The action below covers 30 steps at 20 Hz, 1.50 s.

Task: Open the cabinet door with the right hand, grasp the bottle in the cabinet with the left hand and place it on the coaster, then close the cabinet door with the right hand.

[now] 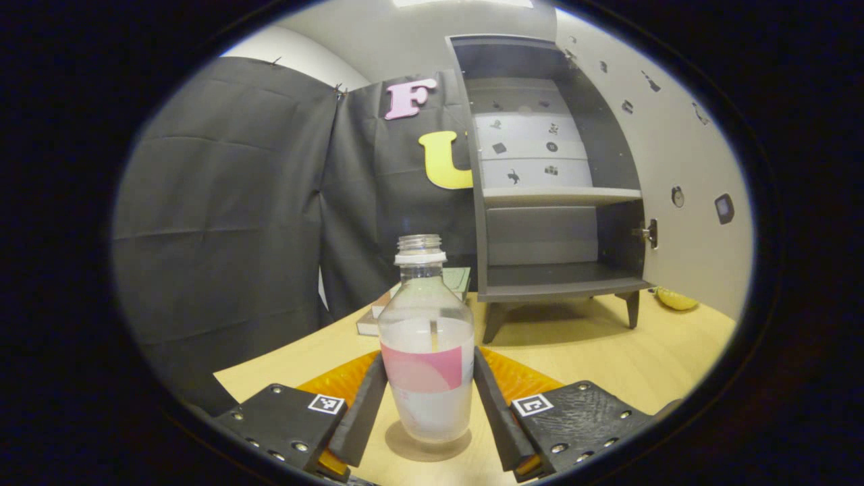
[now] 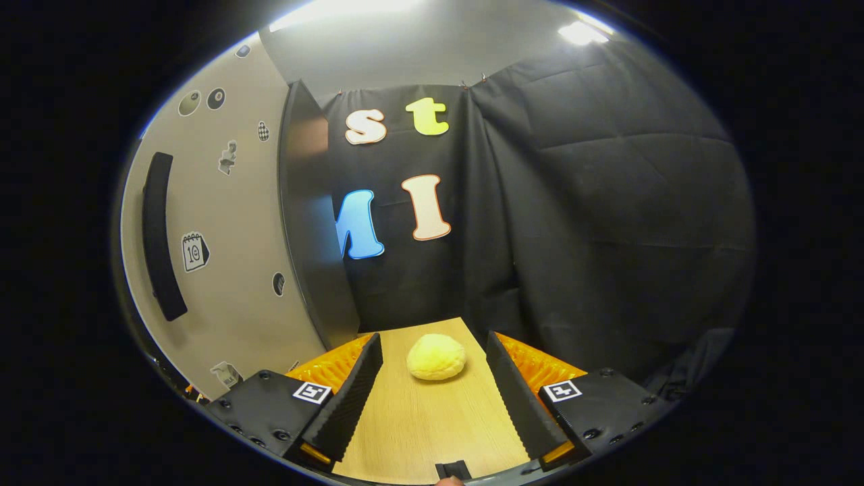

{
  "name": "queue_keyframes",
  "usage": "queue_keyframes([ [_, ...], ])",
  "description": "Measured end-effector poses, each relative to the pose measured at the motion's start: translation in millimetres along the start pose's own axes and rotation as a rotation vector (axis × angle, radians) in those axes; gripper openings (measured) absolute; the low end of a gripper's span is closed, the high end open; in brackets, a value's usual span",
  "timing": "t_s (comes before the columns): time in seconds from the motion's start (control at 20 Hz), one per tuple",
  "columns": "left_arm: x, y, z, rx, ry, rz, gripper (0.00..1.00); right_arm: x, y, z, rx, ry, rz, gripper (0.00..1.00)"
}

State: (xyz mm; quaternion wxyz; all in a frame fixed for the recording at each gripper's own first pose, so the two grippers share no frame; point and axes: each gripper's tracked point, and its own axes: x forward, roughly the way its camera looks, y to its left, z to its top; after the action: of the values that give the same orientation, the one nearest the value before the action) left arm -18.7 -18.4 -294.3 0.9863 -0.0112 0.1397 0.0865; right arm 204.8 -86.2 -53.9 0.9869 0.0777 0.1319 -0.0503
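While left jaws bracket the bottle (image 1: 426, 358) apart, right jaws gape toward a yellow lump (image 2: 436, 356).

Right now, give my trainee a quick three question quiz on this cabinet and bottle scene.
1. True or false: the cabinet door is open.
2. The bottle stands on: A) the cabinet shelf, B) the coaster, C) the books.
3. Fill in: the yellow object lies beyond the right hand-held gripper, whose fingers are ____.

Key: 1 true. 2 B; it stands upright between the fingers of the left hand-held gripper, with narrow gaps either side. 3 open.
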Motion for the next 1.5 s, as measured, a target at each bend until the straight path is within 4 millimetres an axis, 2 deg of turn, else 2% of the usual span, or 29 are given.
queue_keyframes([
  [0.1, 7, -3, -15, -0.001, 0.026, 0.002, 0.72, 0, -1, -3, -0.028, 0.006, -0.002, 0.98],
  [0.2, 9, -1, -26, 0.010, 0.042, 0.019, 0.76, 1, 3, -2, -0.042, 0.004, 0.002, 0.98],
  [0.25, 9, 1, -27, 0.010, 0.037, 0.032, 0.76, -1, 5, -1, -0.042, 0.000, 0.012, 0.93],
  [0.3, 7, 4, -30, 0.011, 0.035, 0.045, 0.80, -1, 9, 1, -0.038, -0.006, 0.021, 0.93],
  [0.45, 6, 11, -39, 0.008, 0.040, 0.080, 0.72, -1, 14, 6, -0.047, -0.023, 0.032, 0.98],
  [0.65, 4, 12, -49, 0.008, 0.064, 0.090, 0.72, -2, 21, 2, -0.061, -0.020, 0.037, 0.98],
  [0.7, 0, 12, -50, 0.009, 0.072, 0.095, 0.79, -3, 22, 1, -0.063, -0.014, 0.039, 0.98],
  [0.8, -2, 13, -51, 0.010, 0.087, 0.095, 0.77, -3, 25, 1, -0.067, -0.012, 0.043, 0.98],
  [0.85, -2, 12, -48, 0.009, 0.083, 0.091, 0.80, -5, 26, 1, -0.069, -0.015, 0.046, 0.98],
  [0.9, -1, 12, -44, 0.012, 0.074, 0.085, 0.77, -5, 28, 2, -0.069, -0.020, 0.048, 0.98],
  [0.95, 0, 12, -38, 0.018, 0.061, 0.080, 0.80, -5, 29, 2, -0.067, -0.024, 0.051, 0.93],
  [1.0, -2, 12, -26, 0.021, 0.046, 0.074, 0.80, -7, 30, 3, -0.066, -0.029, 0.053, 0.93],
  [1.05, -4, 11, -13, 0.020, 0.038, 0.065, 0.80, -7, 31, 3, -0.063, -0.032, 0.055, 0.93],
  [1.1, -5, 10, 0, 0.022, 0.030, 0.061, 0.80, -8, 31, 4, -0.059, -0.033, 0.057, 0.98],
  [1.5, -11, 13, 106, 0.045, -0.064, 0.059, 0.77, -7, 29, 12, -0.009, -0.042, 0.080, 0.98],
])
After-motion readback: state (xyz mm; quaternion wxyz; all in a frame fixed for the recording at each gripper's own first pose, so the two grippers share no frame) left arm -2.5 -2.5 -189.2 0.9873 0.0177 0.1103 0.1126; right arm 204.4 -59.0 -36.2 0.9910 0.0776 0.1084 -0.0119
